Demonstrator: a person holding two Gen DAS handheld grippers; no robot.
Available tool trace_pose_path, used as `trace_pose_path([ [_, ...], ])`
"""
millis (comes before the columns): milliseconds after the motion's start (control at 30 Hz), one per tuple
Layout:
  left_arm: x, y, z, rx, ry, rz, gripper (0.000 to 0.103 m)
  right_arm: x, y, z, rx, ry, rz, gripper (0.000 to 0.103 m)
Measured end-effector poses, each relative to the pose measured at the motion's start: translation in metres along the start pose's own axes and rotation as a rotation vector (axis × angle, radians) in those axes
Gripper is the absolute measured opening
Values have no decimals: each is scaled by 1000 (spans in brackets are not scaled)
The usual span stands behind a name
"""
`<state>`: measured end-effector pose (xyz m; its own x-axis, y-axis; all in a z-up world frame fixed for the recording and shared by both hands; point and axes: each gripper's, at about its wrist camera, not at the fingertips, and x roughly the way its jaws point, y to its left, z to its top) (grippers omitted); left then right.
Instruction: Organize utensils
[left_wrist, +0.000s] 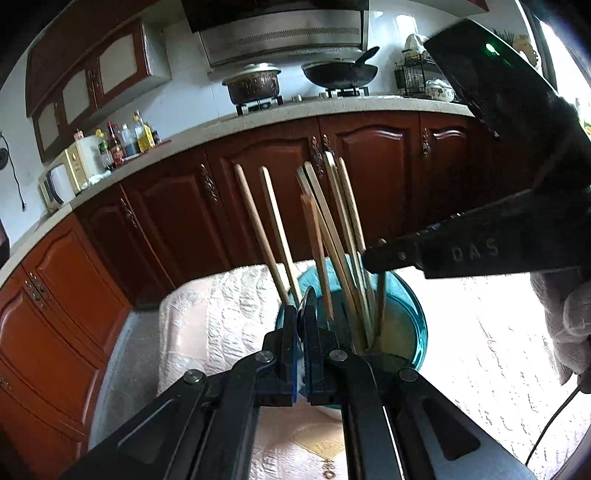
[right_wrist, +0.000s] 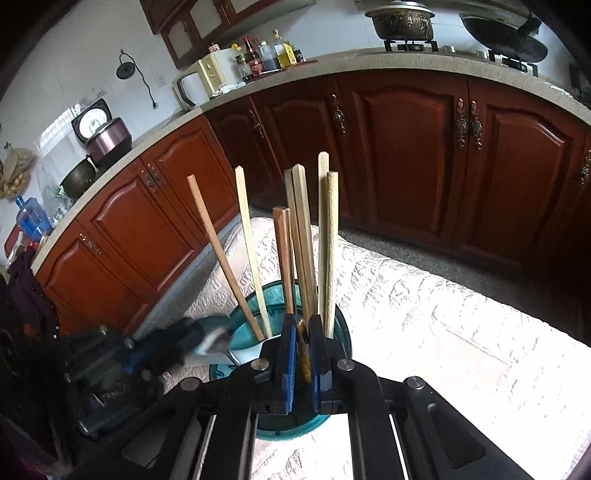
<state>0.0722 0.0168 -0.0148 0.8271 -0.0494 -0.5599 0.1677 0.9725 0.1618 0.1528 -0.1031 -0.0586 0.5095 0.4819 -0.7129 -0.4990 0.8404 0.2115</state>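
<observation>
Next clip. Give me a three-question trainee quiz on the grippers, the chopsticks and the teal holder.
1. True or false: the left gripper is clamped on the rim of the teal holder.
2. What does the right gripper pinch? A) a spoon B) a dark chopstick C) nothing
3. Fill in: the wooden chopsticks stand ___ in the holder.

Key: 1 true; 2 B; 3 upright, slightly leaning.

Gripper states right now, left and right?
Left gripper: shut on the rim of the teal holder.
Right gripper: shut on a chopstick over the holder.
</observation>
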Motion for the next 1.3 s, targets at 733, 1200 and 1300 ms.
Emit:
trace_pose_path([
  [733, -16, 21, 1, -181, 23, -160, 42, -35, -27, -22, 135, -76, 30, 25],
  [1200, -62, 40, -7, -280, -19, -102, 62, -89, -1, -59, 138, -170, -54, 28],
  [1300, -66, 37, -11, -292, -8, -88, 62, -97, 7, -67, 140, -195, -67, 29],
])
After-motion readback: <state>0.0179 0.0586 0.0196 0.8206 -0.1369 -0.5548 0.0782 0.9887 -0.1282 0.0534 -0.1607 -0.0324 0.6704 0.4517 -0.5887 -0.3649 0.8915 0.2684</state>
